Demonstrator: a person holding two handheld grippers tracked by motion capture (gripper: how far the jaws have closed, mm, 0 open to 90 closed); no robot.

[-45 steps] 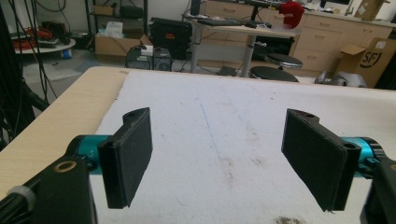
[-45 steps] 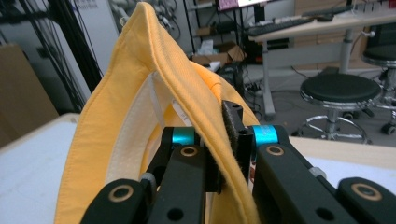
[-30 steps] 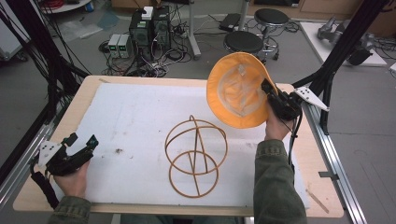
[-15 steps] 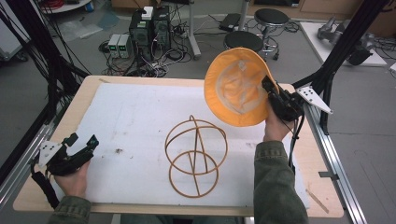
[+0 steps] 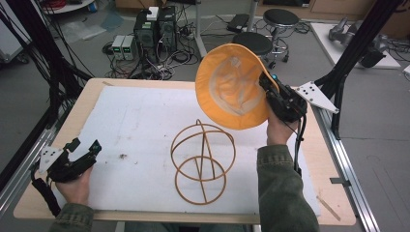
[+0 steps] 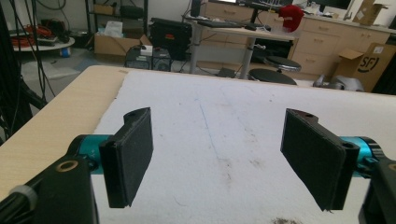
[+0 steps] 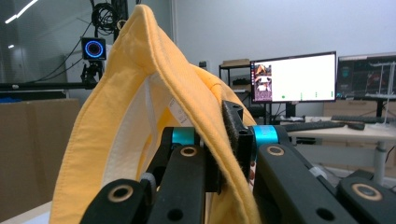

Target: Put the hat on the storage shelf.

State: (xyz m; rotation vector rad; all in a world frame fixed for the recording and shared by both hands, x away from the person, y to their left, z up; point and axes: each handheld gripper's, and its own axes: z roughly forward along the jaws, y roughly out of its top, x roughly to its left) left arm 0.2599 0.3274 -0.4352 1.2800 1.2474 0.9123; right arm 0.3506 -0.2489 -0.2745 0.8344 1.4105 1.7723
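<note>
- High view: the right gripper [image 5: 283, 100] holds a yellow hat [image 5: 231, 87] by its brim, lifted off the table near the far right corner, opening turned toward the camera. A wooden wire stand [image 5: 202, 162] sits on the white mat [image 5: 135, 125], toward the near edge at the middle. The left gripper [image 5: 72, 159] rests at the near left corner, well apart from both.
- Risk, judged: the grip takes one edge of soft cloth, so the hat may sag or slip; lowered off-centre, it could catch a hoop and tip the light stand, which nothing steadies.
- Left gripper view: its jaws stand wide apart with nothing between; bare mat ahead, specks of debris [image 6: 280, 220] just beside the near edge. Nothing obstructs it.
- Right gripper view: jaws clenched on the hat's brim [image 7: 219, 140], which fills the foreground; a seam label [image 7: 175, 108] shows inside. How deep the cloth sits is probably shallow, though the fold hides it. The cloth blocks this camera's sight of the stand.
</note>
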